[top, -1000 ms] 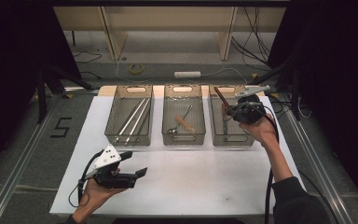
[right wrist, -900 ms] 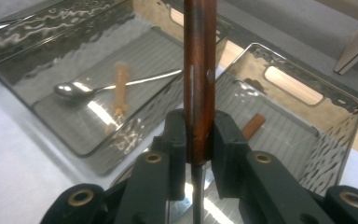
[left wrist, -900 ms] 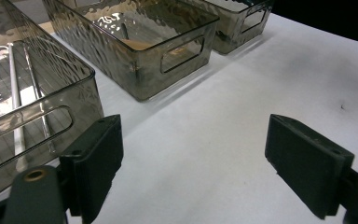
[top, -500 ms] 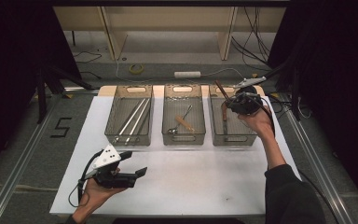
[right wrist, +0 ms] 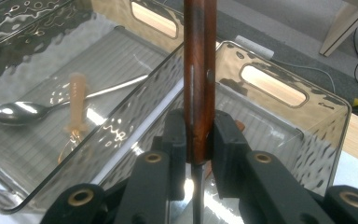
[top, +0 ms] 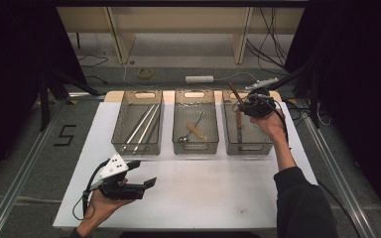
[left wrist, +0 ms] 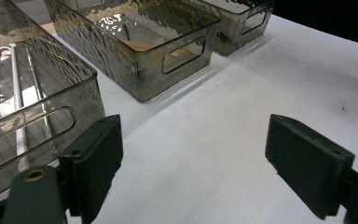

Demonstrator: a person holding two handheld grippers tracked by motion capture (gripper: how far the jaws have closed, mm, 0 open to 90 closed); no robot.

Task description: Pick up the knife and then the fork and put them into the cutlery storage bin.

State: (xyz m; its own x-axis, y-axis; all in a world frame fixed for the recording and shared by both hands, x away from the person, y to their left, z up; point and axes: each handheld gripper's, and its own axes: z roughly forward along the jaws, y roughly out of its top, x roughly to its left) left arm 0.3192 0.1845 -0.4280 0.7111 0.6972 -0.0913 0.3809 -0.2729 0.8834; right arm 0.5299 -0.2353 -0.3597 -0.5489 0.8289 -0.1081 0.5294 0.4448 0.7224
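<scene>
1. High view. At the upper right of the frame the right tongs (top: 248, 105) are clenched on a wooden-handled knife (top: 235, 94), held over the right bin (top: 265, 144), with the handle slanting up toward the top of the frame. At the lower left the left tongs (top: 144, 173) hang released above the white counter (top: 218, 193). Three smoked-plastic bins stand in a row: the left bin (top: 120, 141) holds long metal rods (top: 141, 126); the middle bin (top: 178, 139) holds a spoon (top: 191, 130) and a pale wooden piece (top: 197, 131); the right bin already holds what looks like another brown-handled utensil.

2. Left gripper view. The jaws of the left tongs (left wrist: 193, 161) stand wide apart with only bare counter between them. The left bin (left wrist: 51, 116) with its rods sits at the frame's left edge, the middle bin (left wrist: 177, 60) above centre.

3. Right gripper view. The pads of the right tongs (right wrist: 198, 135) pinch the knife's handle (right wrist: 198, 56), blade pointing down into the right bin (right wrist: 321, 121). The spoon (right wrist: 16, 113) lies in the middle bin at left. To do this well, the knife should probably be lowered clear of the bin's walls and let go only once it is low in the bin, so the blade neither strikes the rim nor bounces.
</scene>
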